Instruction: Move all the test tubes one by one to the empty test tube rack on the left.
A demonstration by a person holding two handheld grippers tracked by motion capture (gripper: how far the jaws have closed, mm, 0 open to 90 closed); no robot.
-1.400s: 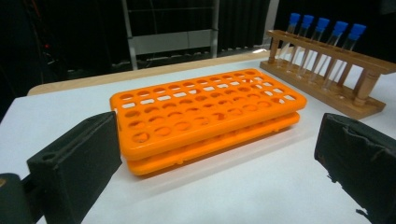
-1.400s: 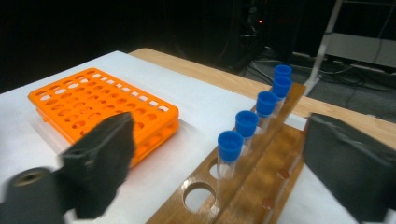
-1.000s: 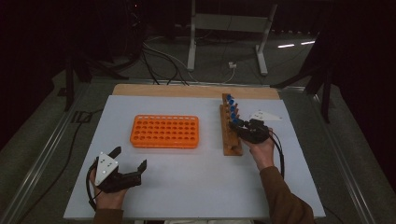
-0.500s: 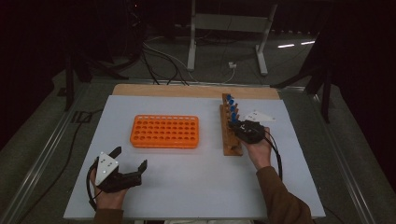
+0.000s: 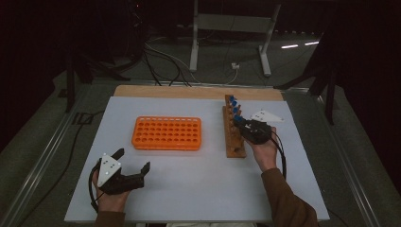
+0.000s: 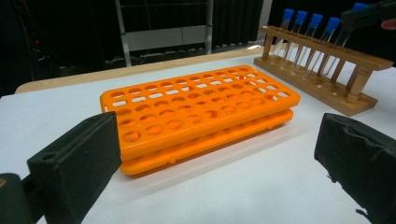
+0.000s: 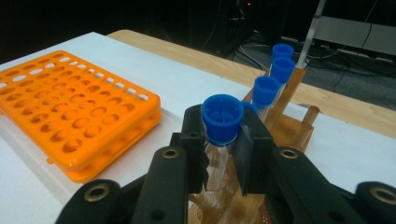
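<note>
Now, in the high view, the right gripper sat at the wooden rack on the right of the tabletop, a touch nearer to it than a second earlier, while the left gripper rested at the near left with its fingers spread wide and empty. In the left gripper view, the orange rack lay just ahead between the open fingers, untouched. In the right gripper view, the fingers had just closed and clamped the blue-capped tube below its cap, the tube standing in the wooden rack's near slot. Judging by that, the grasp looked done, and lifting the tube toward the orange rack came next.
</note>
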